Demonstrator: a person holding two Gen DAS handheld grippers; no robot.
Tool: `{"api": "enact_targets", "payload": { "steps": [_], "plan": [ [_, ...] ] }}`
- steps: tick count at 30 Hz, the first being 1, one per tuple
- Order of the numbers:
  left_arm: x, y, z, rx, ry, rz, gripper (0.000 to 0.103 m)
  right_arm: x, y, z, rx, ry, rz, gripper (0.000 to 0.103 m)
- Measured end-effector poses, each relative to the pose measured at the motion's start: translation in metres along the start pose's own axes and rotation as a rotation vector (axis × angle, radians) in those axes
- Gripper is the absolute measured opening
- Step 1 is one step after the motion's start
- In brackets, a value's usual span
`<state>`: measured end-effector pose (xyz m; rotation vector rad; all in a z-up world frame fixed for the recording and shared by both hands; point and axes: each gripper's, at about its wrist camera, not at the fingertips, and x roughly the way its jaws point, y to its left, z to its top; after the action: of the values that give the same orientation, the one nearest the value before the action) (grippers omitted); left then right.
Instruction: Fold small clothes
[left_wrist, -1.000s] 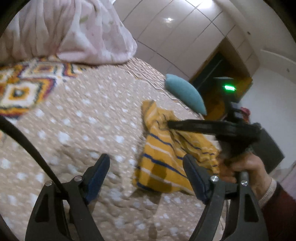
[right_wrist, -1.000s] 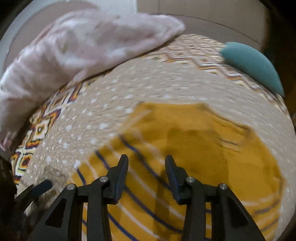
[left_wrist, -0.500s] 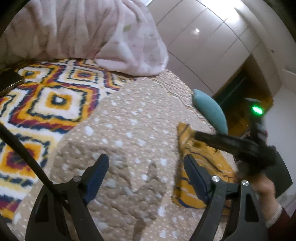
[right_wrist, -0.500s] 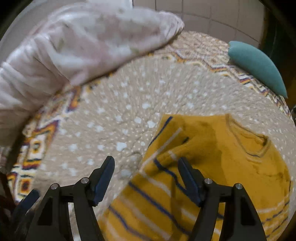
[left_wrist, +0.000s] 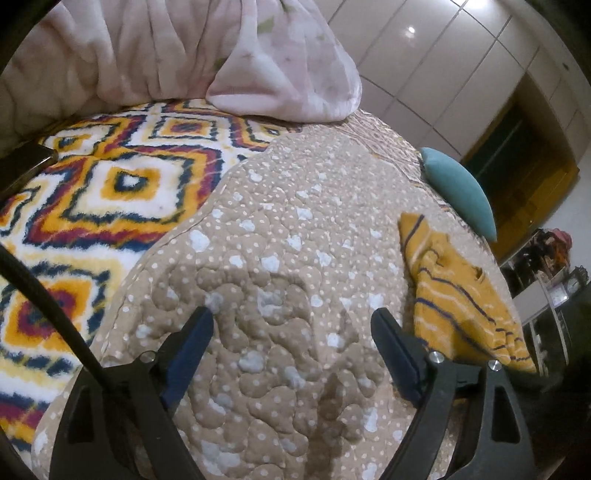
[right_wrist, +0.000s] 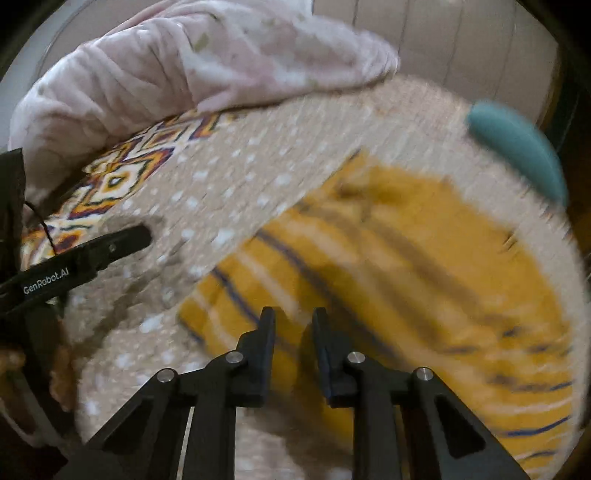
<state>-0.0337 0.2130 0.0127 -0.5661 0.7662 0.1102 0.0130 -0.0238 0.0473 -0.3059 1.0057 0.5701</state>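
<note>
Yellow striped shirt (right_wrist: 424, 280) lay rumpled near the bedspread's (left_wrist: 295, 229) edge, left gripper (left_wrist: 291, 332) spread wide, right gripper (right_wrist: 293, 326) just narrowed, gripping nothing.

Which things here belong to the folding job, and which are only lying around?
For the job: yellow striped shirt; left tongs; right tongs.

Only lying around: pink blanket; teal cushion; patterned rug; beige quilt.
</note>
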Motion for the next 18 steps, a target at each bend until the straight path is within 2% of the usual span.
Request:
{"api": "enact_targets", "payload": {
  "steps": [2, 4, 8, 13, 16, 18],
  "plan": [
    [-0.001, 0.000, -0.001, 0.000, 0.000, -0.002, 0.087, 0.019, 0.001, -0.013, 0.070, 0.053, 0.068, 0.024],
    [0.000, -0.001, -0.001, 0.002, -0.001, -0.001, 0.088, 0.014, 0.010, -0.019, 0.032, 0.023, 0.041, 0.024],
    [0.002, -0.004, -0.001, 0.015, 0.000, 0.011, 0.089, -0.011, 0.012, -0.021, 0.024, 0.006, 0.078, 0.024],
    [0.003, -0.007, -0.002, 0.035, -0.001, 0.031, 0.090, -0.034, 0.016, -0.020, -0.006, -0.095, -0.040, 0.024],
    [0.003, -0.010, -0.004, 0.052, -0.001, 0.045, 0.091, -0.018, 0.004, -0.022, 0.056, -0.092, -0.119, 0.024],
    [0.004, -0.010, -0.004, 0.055, 0.000, 0.045, 0.091, 0.001, -0.004, -0.030, 0.079, -0.043, -0.143, 0.024]
  ]
}}
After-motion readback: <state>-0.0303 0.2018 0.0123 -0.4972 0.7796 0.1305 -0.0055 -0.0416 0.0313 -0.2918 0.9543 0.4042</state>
